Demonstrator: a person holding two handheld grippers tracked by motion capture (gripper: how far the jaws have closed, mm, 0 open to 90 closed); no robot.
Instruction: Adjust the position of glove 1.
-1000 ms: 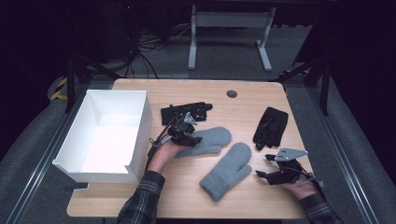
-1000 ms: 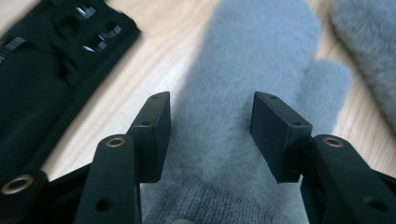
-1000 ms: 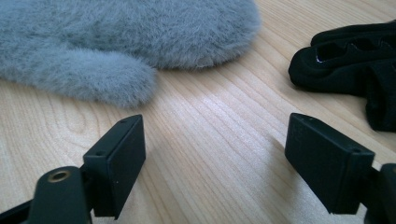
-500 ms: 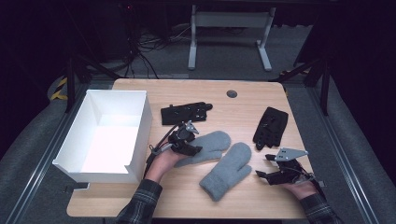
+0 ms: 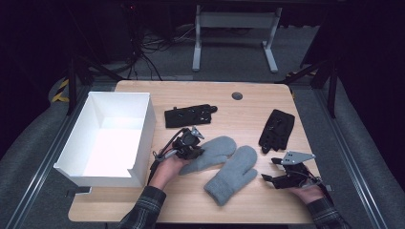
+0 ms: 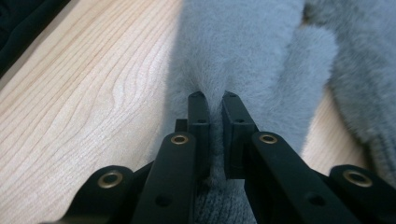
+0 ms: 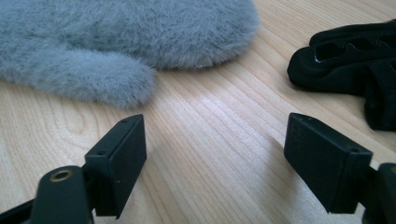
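The wooden table (image 5: 248,102) carries everything, and the open white box (image 5: 107,138) sits along its left edge with its mouth up, the likely place for loose things to be dropped. Two grey mittens lie side by side near the middle of the front edge: the left mitten (image 5: 210,153) angled toward the box, the right mitten (image 5: 232,175) beside it and touching it. One black glove (image 5: 189,115) lies flat toward the back edge near the box; another black glove (image 5: 277,130) rests toward the right edge. The left gripper (image 5: 193,152) has just been closing its jaws and now pinches the left mitten's cuff end, a fold of fleece squeezed between the pads (image 6: 200,122), probably because the cuff gives a firm edge for lifting it across to the box. The right gripper (image 5: 274,172) waits near the front right corner with jaws spread and nothing between them, clear of the right mitten's fingertip end (image 7: 140,32).
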